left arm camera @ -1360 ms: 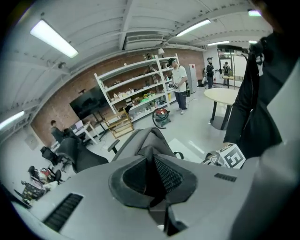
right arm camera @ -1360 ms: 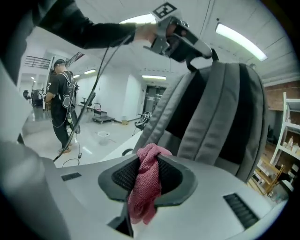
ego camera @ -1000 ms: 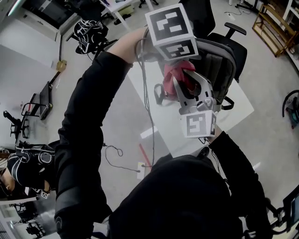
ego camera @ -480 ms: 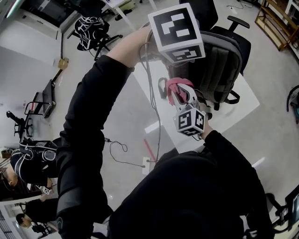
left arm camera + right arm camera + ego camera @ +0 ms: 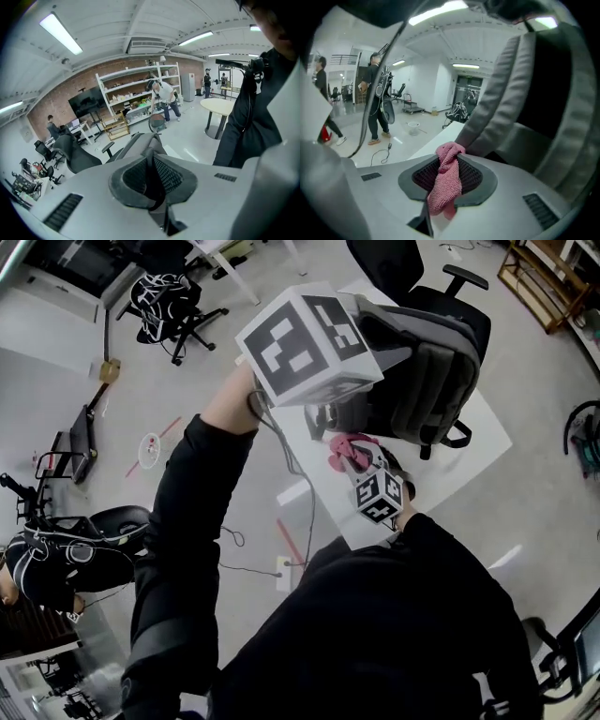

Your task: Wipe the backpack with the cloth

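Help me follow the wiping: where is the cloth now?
The cloth is clamped in the right gripper, mid head view, beside the grey backpack's lower left edge.

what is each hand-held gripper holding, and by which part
Left hand-held gripper: the backpack, by a dark strap. Right hand-held gripper: the pink cloth, clamped at a bunched fold.

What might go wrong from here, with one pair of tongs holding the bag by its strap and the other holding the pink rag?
1. The left tongs pinch only a thin strap of the backpack, so a wiping push may make it swing or slip free.
2. The right tongs hold the cloth by a bunched fold; rubbing might tug it out.
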{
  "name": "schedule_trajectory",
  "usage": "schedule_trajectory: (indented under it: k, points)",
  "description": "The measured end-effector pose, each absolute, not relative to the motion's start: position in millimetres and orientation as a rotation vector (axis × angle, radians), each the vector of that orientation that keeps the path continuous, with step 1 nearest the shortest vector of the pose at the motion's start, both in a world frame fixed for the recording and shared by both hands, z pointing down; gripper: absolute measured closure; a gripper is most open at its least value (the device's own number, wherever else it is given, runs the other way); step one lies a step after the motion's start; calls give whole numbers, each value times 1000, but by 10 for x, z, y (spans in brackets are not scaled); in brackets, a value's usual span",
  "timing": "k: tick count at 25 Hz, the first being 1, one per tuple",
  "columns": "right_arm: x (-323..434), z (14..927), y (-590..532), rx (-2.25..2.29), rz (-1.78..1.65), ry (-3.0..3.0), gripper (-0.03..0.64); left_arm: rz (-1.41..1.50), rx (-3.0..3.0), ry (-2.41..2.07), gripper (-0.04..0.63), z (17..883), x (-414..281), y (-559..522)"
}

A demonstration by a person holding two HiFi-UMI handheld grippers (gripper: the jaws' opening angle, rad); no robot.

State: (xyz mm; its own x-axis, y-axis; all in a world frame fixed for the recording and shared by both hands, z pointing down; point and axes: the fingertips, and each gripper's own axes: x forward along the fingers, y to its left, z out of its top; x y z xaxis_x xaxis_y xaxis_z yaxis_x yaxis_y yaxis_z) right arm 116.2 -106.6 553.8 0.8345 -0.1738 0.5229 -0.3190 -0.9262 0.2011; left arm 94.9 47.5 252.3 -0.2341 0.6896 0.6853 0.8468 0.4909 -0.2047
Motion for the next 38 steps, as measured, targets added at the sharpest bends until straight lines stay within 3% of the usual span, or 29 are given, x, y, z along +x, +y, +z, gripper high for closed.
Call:
schedule_trajectory:
  k: [13, 17, 24, 28, 32, 38]
  points:
    - [133, 2302, 586, 2968, -206, 119, 517, 47, -1209, -1735, 563, 2478, 1229, -26]
    - [83, 2568, 707, 3099, -198, 128, 517, 21, -1350, -1654, 563, 2566, 1445, -345]
    - [-118, 4465, 351, 3282, 422, -72, 517, -121, -1802, -1573, 563, 2624, 1898, -859]
    - [-199, 4999, 330, 3347, 592, -129, 517, -211, -2058, -1552, 563, 2731, 1996, -1026]
    - [-197, 4605, 420, 3371, 453, -222, 517, -157, -2208, -1547, 563, 2766, 1954, -1110]
    - [-50, 2949, 629, 3268, -116, -410, 517, -109, -2290, -1578, 563, 2839, 1587, -1151]
